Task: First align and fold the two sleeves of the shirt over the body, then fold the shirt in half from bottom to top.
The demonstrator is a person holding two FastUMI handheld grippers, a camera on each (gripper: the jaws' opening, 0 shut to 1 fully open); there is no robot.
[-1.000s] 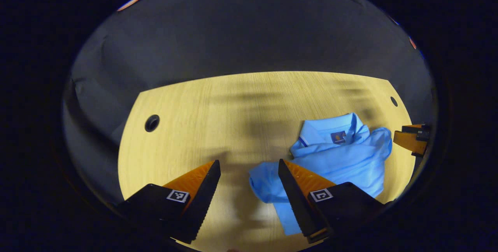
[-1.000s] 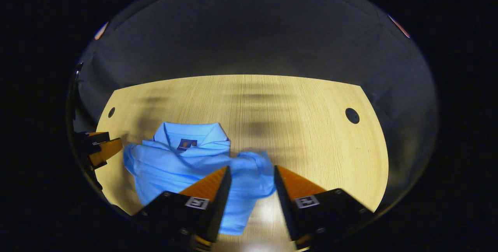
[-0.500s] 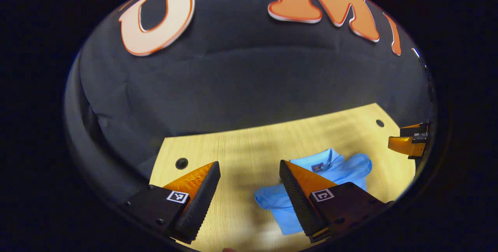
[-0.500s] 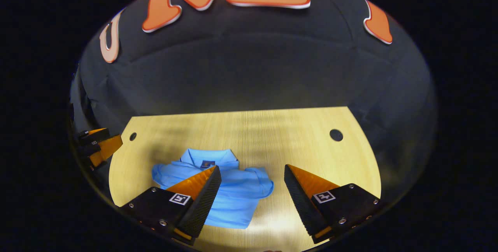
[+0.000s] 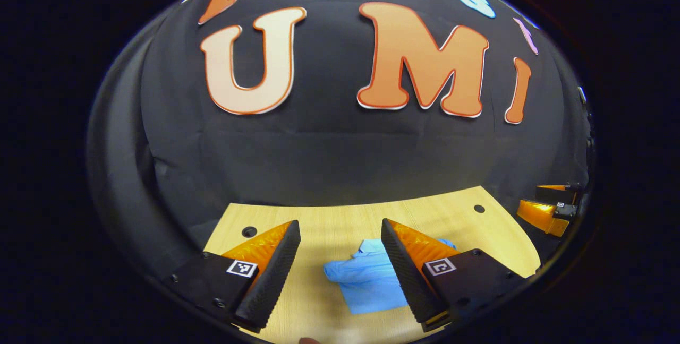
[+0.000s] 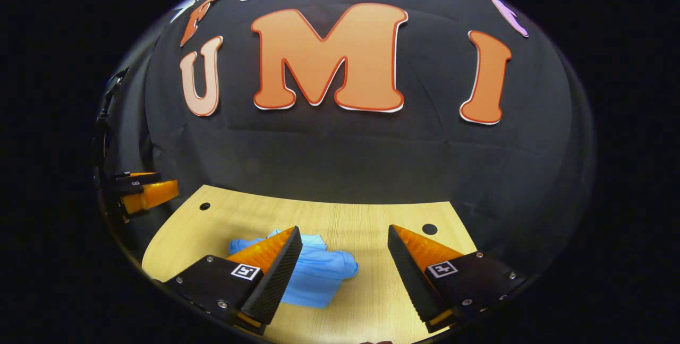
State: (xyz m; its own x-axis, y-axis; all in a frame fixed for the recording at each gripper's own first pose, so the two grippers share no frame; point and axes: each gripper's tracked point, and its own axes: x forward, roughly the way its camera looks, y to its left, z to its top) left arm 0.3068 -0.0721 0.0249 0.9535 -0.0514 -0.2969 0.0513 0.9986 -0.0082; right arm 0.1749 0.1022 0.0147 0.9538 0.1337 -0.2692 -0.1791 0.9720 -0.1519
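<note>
We are leaving the folded shirt (image 5: 366, 285) lying compact near the tabletop's (image 5: 340, 222) front edge, apparently finished; we are holding left gripper (image 5: 340, 275) and right gripper (image 6: 344, 275) wide apart, empty, above it.

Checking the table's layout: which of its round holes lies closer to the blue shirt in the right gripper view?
The hole on the right, past the shirt; the other hole sits farther, at the table's left edge.
</note>
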